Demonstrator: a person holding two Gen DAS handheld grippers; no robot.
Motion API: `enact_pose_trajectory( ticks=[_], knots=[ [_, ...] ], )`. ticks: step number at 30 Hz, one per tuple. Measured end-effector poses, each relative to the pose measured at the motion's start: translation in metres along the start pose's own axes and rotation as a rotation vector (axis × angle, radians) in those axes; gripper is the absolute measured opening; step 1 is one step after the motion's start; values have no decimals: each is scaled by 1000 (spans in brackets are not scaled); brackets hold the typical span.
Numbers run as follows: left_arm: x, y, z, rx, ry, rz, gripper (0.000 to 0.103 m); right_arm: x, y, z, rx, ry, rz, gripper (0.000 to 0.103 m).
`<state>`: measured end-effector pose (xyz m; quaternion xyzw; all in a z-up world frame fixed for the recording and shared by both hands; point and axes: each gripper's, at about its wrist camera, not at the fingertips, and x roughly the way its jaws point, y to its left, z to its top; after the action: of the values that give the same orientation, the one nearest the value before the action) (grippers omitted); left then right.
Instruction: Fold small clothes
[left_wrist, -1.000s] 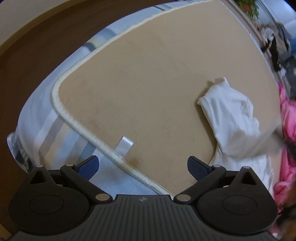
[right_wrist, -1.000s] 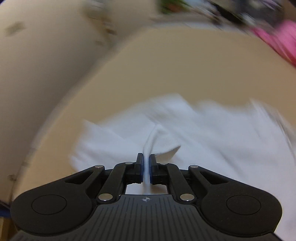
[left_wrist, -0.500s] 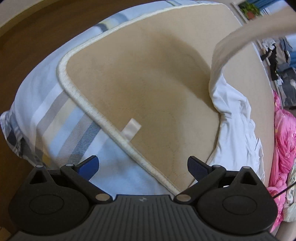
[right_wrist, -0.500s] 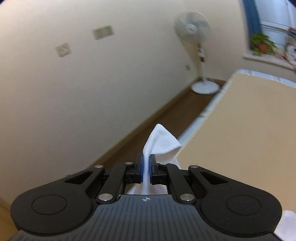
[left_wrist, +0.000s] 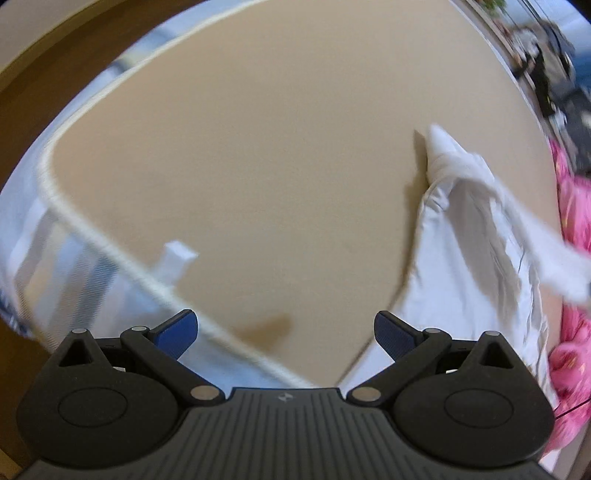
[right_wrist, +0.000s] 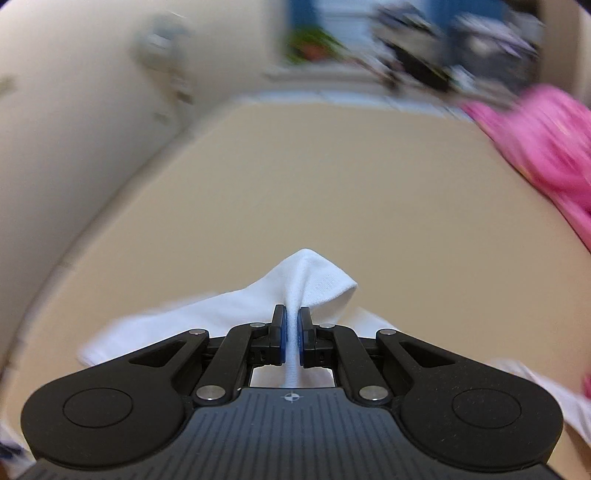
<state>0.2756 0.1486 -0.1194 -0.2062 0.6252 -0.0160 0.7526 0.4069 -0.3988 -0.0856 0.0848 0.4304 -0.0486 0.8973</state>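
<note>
right gripper (right_wrist: 291, 334): fingers clamped on a bunched fold of the white garment (left_wrist: 476, 251).
left gripper (left_wrist: 286, 328): fingers wide apart, nothing between them, hovering over the mat's near corner.
garment place: on the tan mat (left_wrist: 277, 147), toward its right side, beside the pink clothes (right_wrist: 546, 144).
risk: the pinch is narrow; a fast pull could slip the cloth free or drag it into a crumple.
edges: mat's corded edge (left_wrist: 110, 240) lies left of the garment, striped bedding (left_wrist: 48, 266) beyond it.
open room: bare mat left of and beyond the garment.

No readable text, label, brand or number shows in either view.
</note>
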Motion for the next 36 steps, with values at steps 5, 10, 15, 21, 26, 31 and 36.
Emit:
enact_pose_trajectory(
  ticks=[5,10,15,21,26,31,36],
  knots=[
    [9,-68,10,100,-26,19,102,75,-67,-68,125,118,-35,5],
    [16,-115,34,155,-72,9,102,80,-83,-97,165,73,57,6],
    [32,-153,70,193,-130,51,102,77,-102,-97,178,103,-136,52],
    [60,-168,91,243,-88,41,102,20,-62,-116,118,-31,-44,53],
    [85,-178,129,207,-4,-75,102,19,40,-137,248,17,469,50],
    [101,-198,150,263,73,-172,102,73,128,-131,534,77,641,50],
    [123,-217,148,356,82,-132,27,118,161,-130,705,120,554,7]
  ],
)
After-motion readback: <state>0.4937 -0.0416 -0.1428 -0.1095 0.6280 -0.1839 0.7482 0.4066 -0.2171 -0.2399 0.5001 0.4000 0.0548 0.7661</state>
